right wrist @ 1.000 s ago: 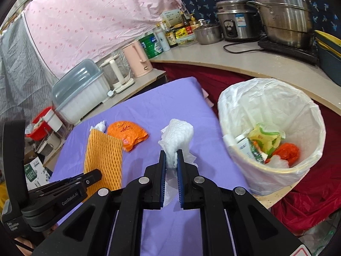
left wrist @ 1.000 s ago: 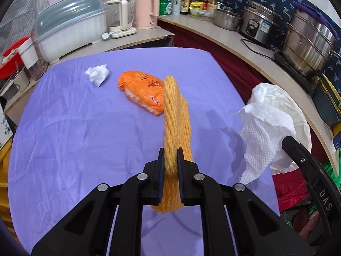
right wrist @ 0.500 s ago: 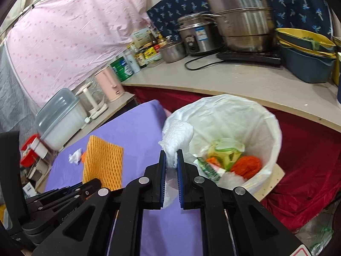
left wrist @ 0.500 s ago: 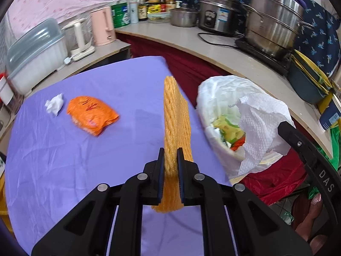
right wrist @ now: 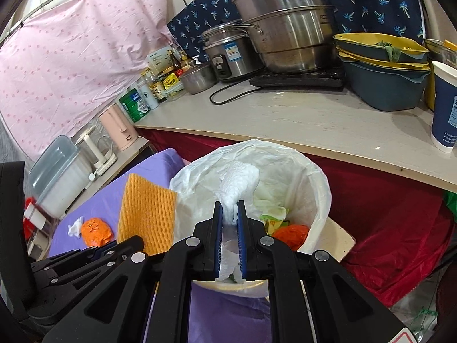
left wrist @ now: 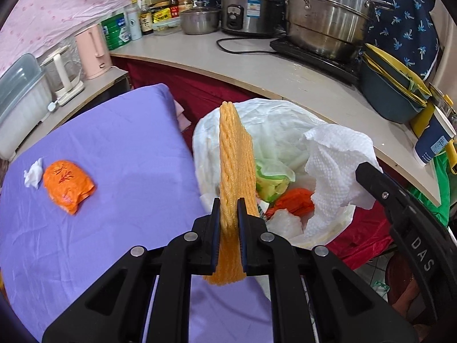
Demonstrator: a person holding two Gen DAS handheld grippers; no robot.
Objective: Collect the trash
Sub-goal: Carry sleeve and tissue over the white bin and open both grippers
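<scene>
The left gripper (left wrist: 228,208) had its fingers pinching a sheet of orange foam netting (left wrist: 235,154) by its lower part, so the sheet stood up on edge beyond the fingertips, its top over the near rim of the bin (left wrist: 205,143). The right gripper (right wrist: 228,210) had its fingers pinching a crumpled paper towel (right wrist: 241,180), which bulged out past the fingertips above the bin's open mouth, with a loose tail hanging down between the fingers.

Both pieces looked very light and soft. The netting seemed springy enough to hold its shape, so an edge pinch would probably do; it might cling to the pads on release. The towel seemed limp and easily torn, best gripped at its bunched middle.

Left of the fingers, on the purple-covered worktop (left wrist: 114,143), an orange wrapper (left wrist: 67,184) and a small white tissue wad (left wrist: 33,173) lay touching or nearly so. The wrapper would likely be crinkly and slippery.

The bin's bottom was hidden under the rubbish in it, and the towel screened part of its inside. No hand showed.
</scene>
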